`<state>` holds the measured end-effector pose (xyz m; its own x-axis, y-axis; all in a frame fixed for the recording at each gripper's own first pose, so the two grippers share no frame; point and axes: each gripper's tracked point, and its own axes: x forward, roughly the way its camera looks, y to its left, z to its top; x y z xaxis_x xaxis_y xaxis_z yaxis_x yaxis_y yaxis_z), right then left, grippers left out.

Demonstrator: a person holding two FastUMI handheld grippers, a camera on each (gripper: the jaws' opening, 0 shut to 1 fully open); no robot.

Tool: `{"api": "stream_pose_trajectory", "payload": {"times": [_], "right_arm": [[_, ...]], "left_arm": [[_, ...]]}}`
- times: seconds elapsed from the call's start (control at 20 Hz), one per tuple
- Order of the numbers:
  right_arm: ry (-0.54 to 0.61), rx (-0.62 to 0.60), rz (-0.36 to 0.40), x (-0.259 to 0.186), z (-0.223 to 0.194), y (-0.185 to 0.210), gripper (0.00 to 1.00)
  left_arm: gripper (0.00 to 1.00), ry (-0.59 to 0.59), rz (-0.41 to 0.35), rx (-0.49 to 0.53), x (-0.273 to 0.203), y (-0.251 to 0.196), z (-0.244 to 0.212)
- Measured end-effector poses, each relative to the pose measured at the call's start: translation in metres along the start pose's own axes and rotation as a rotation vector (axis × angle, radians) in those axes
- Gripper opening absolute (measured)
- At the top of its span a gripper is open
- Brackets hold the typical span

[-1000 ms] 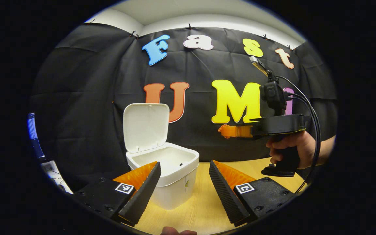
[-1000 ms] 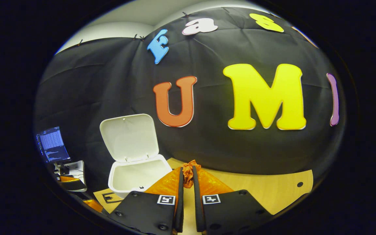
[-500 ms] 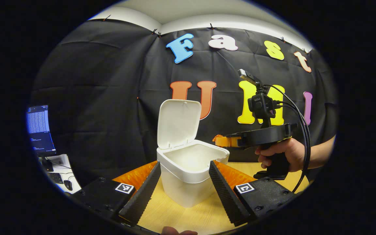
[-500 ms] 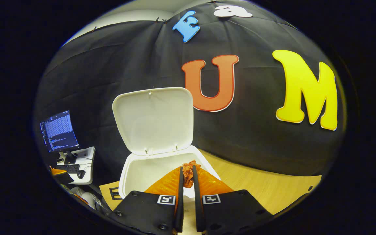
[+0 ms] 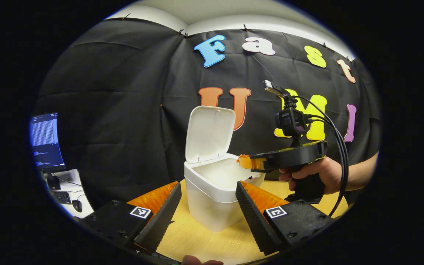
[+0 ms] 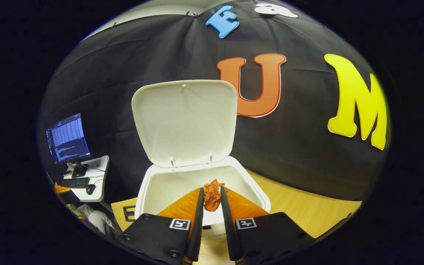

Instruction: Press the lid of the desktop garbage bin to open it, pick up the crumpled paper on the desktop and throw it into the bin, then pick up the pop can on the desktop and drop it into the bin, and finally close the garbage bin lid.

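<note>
The white garbage bin stands on the wooden table with its lid upright and open. My left gripper is open just in front of the bin, nothing between its fingers. In the left gripper view the right gripper, held by a hand, reaches over the bin's right rim. In the right gripper view my right gripper holds the orange crumpled paper between both fingertips, above the bin's opening, with the raised lid behind it.
A lit monitor and a small white side desk with keyboard and mouse stand off to the left beyond the table. The wooden tabletop stretches to the right of the bin. Black cloth wall runs close behind the bin.
The right gripper carried the paper left and forward from beside the bin to over its opening; its fingers now stand slightly wider. The left gripper turned so that the bin sits between its fingers.
</note>
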<state>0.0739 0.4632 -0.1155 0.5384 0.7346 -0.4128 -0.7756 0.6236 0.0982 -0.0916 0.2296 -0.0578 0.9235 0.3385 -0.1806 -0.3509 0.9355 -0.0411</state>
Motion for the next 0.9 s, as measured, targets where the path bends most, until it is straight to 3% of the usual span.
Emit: {"api": "stream_pose_trajectory", "payload": {"times": [0.2,0.3,0.5,0.85,0.9], "right_arm": [[-0.002,0.02,-0.001,0.001,0.0,0.001,0.35],[-0.009,0.013,0.001,-0.002,0.004,-0.001,0.45],[-0.024,0.008,0.005,-0.011,0.01,-0.002,0.48],[-0.168,0.062,-0.026,-0.087,0.04,-0.017,0.51],[-0.189,0.072,-0.043,-0.103,0.046,-0.023,0.64]], "left_arm": [[0.97,-0.002,-0.008,0.006,0.0,-0.002,0.001],[0.97,-0.004,-0.011,0.007,-0.002,-0.003,0.001],[0.97,-0.009,-0.03,0.006,-0.003,-0.007,0.003],[0.97,-0.028,-0.169,0.029,-0.006,-0.047,-0.004],[0.97,-0.031,-0.197,0.053,-0.007,-0.056,-0.007]]}}
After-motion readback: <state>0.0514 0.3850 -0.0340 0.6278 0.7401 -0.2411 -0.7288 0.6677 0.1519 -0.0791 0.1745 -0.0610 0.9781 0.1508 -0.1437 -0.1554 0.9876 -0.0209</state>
